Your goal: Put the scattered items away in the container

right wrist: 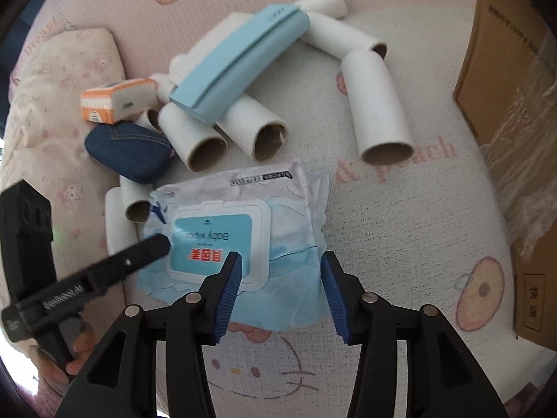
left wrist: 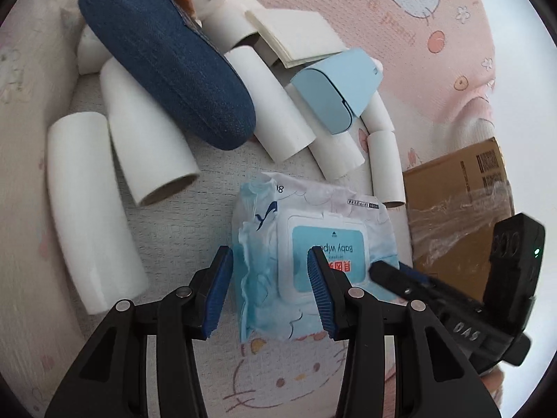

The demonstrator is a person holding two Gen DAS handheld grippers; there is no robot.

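Observation:
A pale blue baby wipes pack [left wrist: 313,240] lies flat on the pink cartoon-print bedsheet; it also shows in the right wrist view [right wrist: 250,230]. My left gripper [left wrist: 271,292] is open, its fingers astride the pack's left half. My right gripper [right wrist: 282,292] is open over the pack's near right part. Behind lie several white cardboard tubes [left wrist: 146,146] [right wrist: 379,104], a denim pouch [left wrist: 167,55] [right wrist: 128,149], a light blue case [left wrist: 341,87] [right wrist: 240,55] and an orange-white packet [right wrist: 115,101]. A brown cardboard box [left wrist: 456,202] [right wrist: 504,80] stands to the right.
A folded pale paper pad [left wrist: 296,35] lies behind the tubes. A pink pillow [right wrist: 59,80] sits at the left. The other gripper's body shows at each view's edge: the right one [left wrist: 452,289] and the left one [right wrist: 87,278].

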